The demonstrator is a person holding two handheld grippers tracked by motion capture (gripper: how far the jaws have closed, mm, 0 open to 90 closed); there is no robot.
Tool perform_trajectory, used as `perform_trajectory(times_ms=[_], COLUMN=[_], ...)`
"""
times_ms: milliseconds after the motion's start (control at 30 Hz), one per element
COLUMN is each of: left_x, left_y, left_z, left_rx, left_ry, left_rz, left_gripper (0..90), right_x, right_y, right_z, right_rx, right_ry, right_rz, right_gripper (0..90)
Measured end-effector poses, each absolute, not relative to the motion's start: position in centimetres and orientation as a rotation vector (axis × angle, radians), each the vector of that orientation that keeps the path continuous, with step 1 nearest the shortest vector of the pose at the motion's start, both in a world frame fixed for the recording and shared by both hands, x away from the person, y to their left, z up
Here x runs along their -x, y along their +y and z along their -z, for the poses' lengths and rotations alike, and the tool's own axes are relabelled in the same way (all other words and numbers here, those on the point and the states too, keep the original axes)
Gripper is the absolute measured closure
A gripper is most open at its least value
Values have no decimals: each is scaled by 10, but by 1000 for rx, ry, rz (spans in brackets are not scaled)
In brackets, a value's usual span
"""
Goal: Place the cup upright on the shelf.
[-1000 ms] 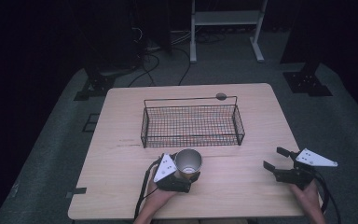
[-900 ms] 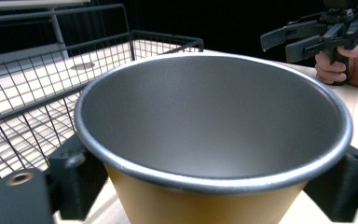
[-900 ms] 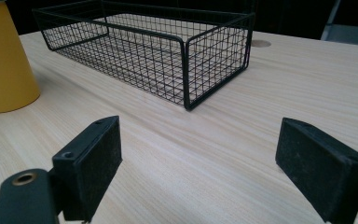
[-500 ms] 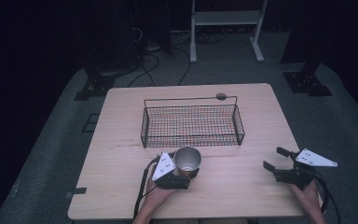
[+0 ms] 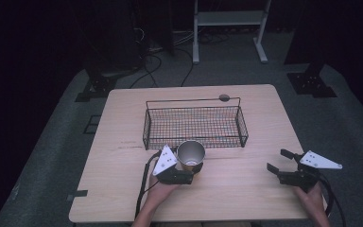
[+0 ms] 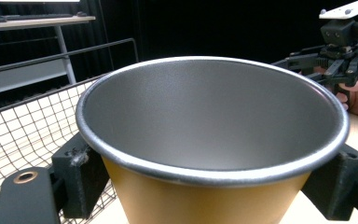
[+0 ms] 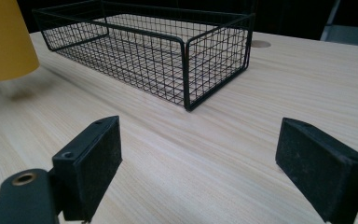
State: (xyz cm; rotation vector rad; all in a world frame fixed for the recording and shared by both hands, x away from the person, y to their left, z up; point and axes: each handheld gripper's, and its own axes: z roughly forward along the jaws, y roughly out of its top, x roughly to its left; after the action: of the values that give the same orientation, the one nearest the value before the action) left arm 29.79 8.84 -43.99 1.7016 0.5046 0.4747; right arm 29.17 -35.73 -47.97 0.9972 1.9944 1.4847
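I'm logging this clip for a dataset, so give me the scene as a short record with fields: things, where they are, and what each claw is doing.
surface: wooden table
held item: yellow cup with metal inside, upright, empty
left claw: shut on the cup, both pads against its sides
right claw: open, nothing between its jaws, over bare table
wire basket: black, empty, beyond the cup at mid-table
cup versus basket: outside it, by its near wall

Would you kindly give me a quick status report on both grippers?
Left gripper shut on cup. Right gripper open, empty. Basket just beyond cup.
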Motion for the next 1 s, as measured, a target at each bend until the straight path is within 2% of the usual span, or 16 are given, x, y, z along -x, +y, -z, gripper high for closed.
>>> perform_trajectory(times_ms=[1000], left_x=[-319], left_y=[80], left_z=[395], left_rx=[-1703], left_ry=[433], left_rz=[-503], left_gripper=[142], right_x=[-291], right_y=[-357], right_z=[480], right_rx=[-997], right_ry=[1994], right_rz=[-1489], right_gripper=[133])
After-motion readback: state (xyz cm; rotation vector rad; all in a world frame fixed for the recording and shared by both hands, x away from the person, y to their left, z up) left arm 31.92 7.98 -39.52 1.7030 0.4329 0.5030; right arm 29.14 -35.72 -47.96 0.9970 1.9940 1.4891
